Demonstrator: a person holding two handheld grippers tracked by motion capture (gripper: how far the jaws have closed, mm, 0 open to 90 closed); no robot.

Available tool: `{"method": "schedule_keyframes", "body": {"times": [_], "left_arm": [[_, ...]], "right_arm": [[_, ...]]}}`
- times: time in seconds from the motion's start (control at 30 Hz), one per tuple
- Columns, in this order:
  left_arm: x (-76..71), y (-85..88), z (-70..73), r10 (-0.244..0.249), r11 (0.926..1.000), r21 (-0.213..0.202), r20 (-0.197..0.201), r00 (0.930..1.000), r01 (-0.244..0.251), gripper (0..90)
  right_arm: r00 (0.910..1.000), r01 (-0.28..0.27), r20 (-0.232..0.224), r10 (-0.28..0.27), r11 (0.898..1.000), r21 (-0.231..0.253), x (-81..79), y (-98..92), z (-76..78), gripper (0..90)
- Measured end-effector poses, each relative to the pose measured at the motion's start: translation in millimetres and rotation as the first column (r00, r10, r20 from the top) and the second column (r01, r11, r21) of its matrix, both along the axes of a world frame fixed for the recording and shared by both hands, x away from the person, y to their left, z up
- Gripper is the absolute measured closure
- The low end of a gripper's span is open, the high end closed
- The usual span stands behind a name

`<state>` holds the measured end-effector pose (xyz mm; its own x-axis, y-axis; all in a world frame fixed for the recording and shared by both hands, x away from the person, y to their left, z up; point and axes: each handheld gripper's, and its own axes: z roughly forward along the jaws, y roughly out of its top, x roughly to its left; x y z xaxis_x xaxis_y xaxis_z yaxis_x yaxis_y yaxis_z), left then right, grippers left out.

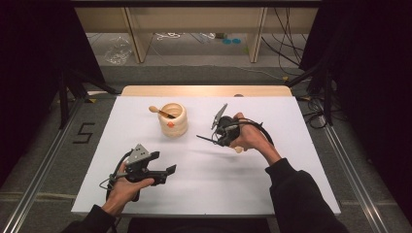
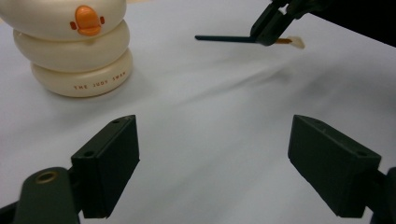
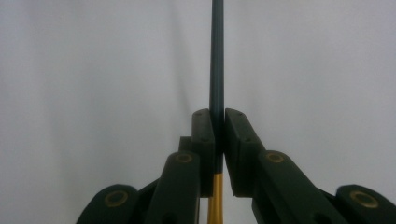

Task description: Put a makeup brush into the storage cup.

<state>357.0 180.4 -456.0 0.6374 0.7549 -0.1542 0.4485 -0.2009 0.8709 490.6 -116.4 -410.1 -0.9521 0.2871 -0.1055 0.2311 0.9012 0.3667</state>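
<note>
A cream, ring-stacked duck-shaped holder [image 1: 173, 120] with an orange beak [image 2: 88, 21] stands at the back middle of the white table. A dark-handled utensil with a round wooden end [image 1: 154, 110] leans in it, pointing left. My right gripper [image 1: 222, 140] is raised above the table to the holder's right. It is shut on a second slim utensil [image 3: 216, 70] with a dark shaft, a gold band and a pale wooden end [image 2: 296, 42]. The shaft points left toward the holder. My left gripper [image 2: 215, 158] is open at the front left with nothing between its pads.
The white table top [image 1: 272, 184] has a wooden strip [image 1: 204, 91] along its far edge. Metal rails run along both sides. Beyond it the floor holds cables and wooden furniture legs.
</note>
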Motion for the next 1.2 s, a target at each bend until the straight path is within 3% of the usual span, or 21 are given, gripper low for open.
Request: {"method": "schedule_keyframes", "body": {"times": [0.2, 0.33, 0.47, 0.67, 0.87, 1.0, 1.03, 1.07, 1.13, 1.2], "left_arm": [[7.7, 0.3, -3.7, 0.001, 0.9999, 0.012, -0.014, 0.9999, -0.001, 16.2], [12.4, -4.0, -5.5, -0.028, 0.9994, 0.021, -0.031, 0.9991, 0.028, 16.2], [16.4, -7.4, -2.4, -0.052, 0.9987, 0.003, -0.032, 0.9982, 0.052, 16.2], [23.5, -9.7, 8.5, -0.114, 0.9934, 0.011, -0.042, 0.9926, 0.114, 16.2], [29.9, -13.6, 29.5, -0.17, 0.9837, 0.057, -0.015, 0.9853, 0.171, 16.3], [34.1, -22.1, 39.2, -0.229, 0.9639, 0.135, -0.024, 0.9732, 0.23, 18.6], [34.9, -24.1, 41.8, -0.25, 0.9534, 0.167, -0.032, 0.9678, 0.251, 19.0], [35.5, -27.7, 43.3, -0.268, 0.9468, 0.171, -0.051, 0.9622, 0.273, 19.1], [38.5, -32.7, 46.9, -0.305, 0.9238, 0.219, -0.073, 0.9494, 0.314, 20.7], [40.6, -39.2, 50.8, -0.327, 0.9113, 0.23, -0.099, 0.9398, 0.341, 23.2]], "right_arm": [[0.9993, -0.012, 0.037, 0.01, 0.999, 0.047, -13.4, -4.5, 14.5, 83.1], [0.9969, -0.046, 0.067, 0.041, 0.996, 0.077, -23.9, -5.0, 22.9, 83.2], [0.9927, -0.085, 0.093, 0.077, 0.993, 0.084, -36.2, -3.7, 27.8, 83.1], [0.9855, -0.134, 0.114, 0.125, 0.988, 0.079, -52.6, -0.9, 30.2, 83.1], [0.9801, -0.17, 0.113, 0.163, 0.984, 0.048, -64.0, 5.6, 26.1, 83.1], [0.9756, -0.193, 0.115, 0.187, 0.98, 0.049, -69.8, 10.2, 24.6, 83.1], [0.973, -0.199, 0.126, 0.193, 0.979, 0.036, -70.3, 10.7, 24.4, 83.1], [0.9748, -0.195, 0.119, 0.189, 0.98, 0.04, -71.6, 11.3, 24.3, 83.1], [0.9701, -0.214, 0.126, 0.208, 0.976, 0.037, -72.3, 12.3, 23.1, 83.1], [0.9652, -0.23, 0.135, 0.224, 0.973, 0.027, -73.6, 13.7, 22.2, 83.1]]}}
